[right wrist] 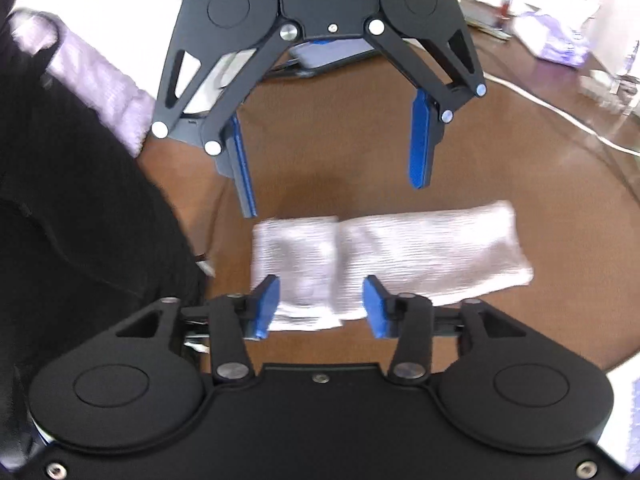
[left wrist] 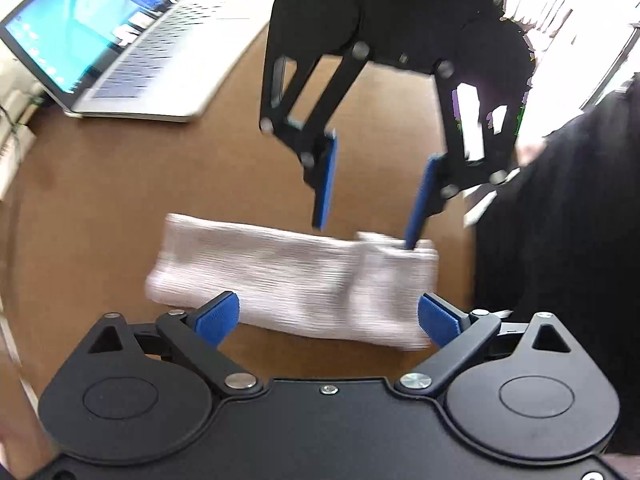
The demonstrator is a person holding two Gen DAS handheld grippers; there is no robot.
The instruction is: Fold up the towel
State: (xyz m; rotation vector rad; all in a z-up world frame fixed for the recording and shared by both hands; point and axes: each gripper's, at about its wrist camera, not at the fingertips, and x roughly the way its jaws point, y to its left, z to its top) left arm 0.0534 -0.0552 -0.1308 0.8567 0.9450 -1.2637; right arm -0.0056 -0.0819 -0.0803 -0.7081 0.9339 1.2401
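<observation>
While grippers gape, towel (left wrist: 288, 280) folded, no legible txt

Office-type workspace: brown desk (left wrist: 120, 184) bearing an open laptop (left wrist: 120, 48), white cable (right wrist: 560, 116) and stacked papers.

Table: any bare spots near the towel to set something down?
Bare brown table between the laptop and the folded towel. In the right wrist view, bare table beyond the towel up to the white cable. Crowded over the towel, where left gripper and right gripper hover.
</observation>
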